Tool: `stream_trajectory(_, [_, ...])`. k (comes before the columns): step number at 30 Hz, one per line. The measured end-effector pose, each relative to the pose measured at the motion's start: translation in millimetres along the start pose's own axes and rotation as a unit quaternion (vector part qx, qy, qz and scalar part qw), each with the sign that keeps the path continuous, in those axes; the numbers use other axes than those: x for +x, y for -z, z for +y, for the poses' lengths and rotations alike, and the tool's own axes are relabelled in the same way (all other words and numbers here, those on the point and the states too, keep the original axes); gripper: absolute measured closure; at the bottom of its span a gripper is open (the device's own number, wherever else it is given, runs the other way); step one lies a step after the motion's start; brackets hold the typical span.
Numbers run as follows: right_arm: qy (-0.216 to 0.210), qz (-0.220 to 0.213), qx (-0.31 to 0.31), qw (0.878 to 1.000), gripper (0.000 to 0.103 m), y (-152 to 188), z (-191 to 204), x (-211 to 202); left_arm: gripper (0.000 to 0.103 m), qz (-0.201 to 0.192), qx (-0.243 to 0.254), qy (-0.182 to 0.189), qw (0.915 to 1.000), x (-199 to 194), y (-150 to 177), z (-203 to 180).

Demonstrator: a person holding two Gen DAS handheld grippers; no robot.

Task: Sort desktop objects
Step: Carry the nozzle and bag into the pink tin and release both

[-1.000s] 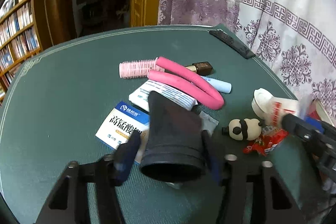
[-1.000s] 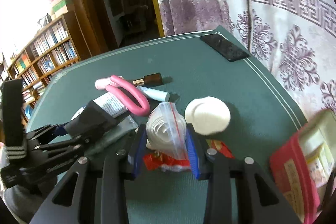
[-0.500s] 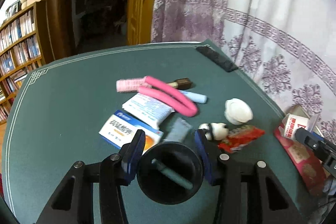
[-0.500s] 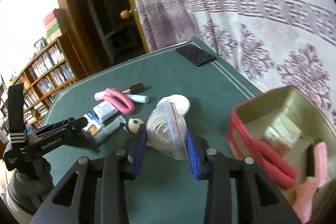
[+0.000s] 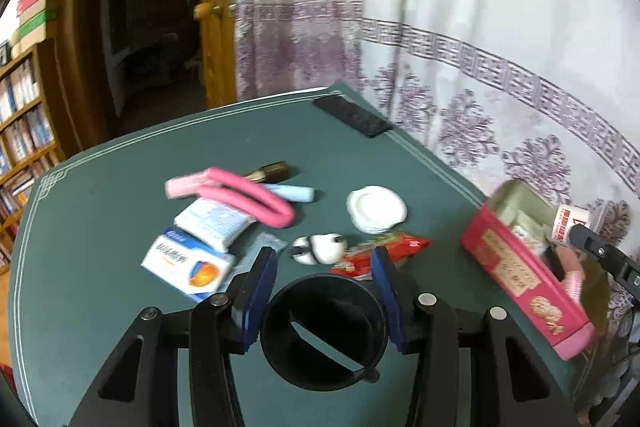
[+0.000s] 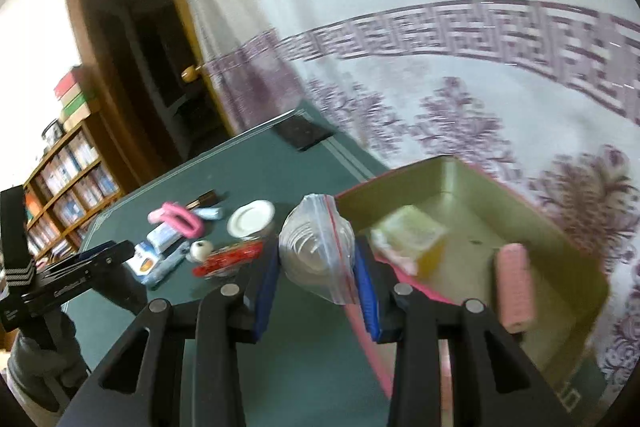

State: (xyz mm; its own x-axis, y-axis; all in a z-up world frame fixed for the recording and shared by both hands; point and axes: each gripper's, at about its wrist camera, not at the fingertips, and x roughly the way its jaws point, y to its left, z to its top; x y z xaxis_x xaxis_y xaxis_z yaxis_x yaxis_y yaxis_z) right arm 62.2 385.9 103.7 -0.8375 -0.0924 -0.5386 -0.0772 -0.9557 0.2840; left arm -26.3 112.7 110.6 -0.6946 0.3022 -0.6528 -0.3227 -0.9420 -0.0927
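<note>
The left gripper (image 5: 324, 297) is clenching a black cup (image 5: 323, 327), mouth facing the camera, between its fingers. The right gripper (image 6: 316, 269) is pinching an upright zip bag (image 6: 316, 255), just left of the pink box (image 6: 472, 179).

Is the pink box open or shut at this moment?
Open. The pink box shows no lid, and its olive inside is in plain view, with a pink hair roller and a yellowish packet lying in it.
</note>
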Motion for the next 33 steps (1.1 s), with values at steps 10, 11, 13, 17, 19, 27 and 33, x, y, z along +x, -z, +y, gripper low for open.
stream_trajectory(10, [0.041,-0.021,0.027,0.999,0.063,2,-52,-28,0.053,0.001,0.062,0.069,0.9957,3,-17,-85])
stream_trajectory(11, [0.042,-0.021,0.027,0.999,0.063,2,-54,-29,0.053,0.002,0.068,0.077,0.9946,3,-19,-96])
stream_trajectory(13, [0.044,-0.02,0.029,0.998,0.063,4,-60,-31,0.053,0.002,0.077,0.093,0.9926,4,-23,-112])
stream_trajectory(17, [0.052,-0.022,0.035,0.998,0.063,5,-73,-37,0.053,0.003,0.09,0.133,0.9871,6,-31,-147])
stream_trajectory(19, [0.056,-0.024,0.04,0.997,0.063,5,-80,-40,0.053,0.006,0.094,0.153,0.9837,7,-35,-163])
stream_trajectory(27, [0.063,-0.027,0.052,0.996,0.063,4,-96,-43,0.052,0.029,0.121,0.205,0.9707,21,-36,-224])
stream_trajectory(33, [0.064,-0.022,0.055,0.996,0.063,6,-100,-38,0.019,0.041,0.116,0.206,0.9708,39,-32,-231])
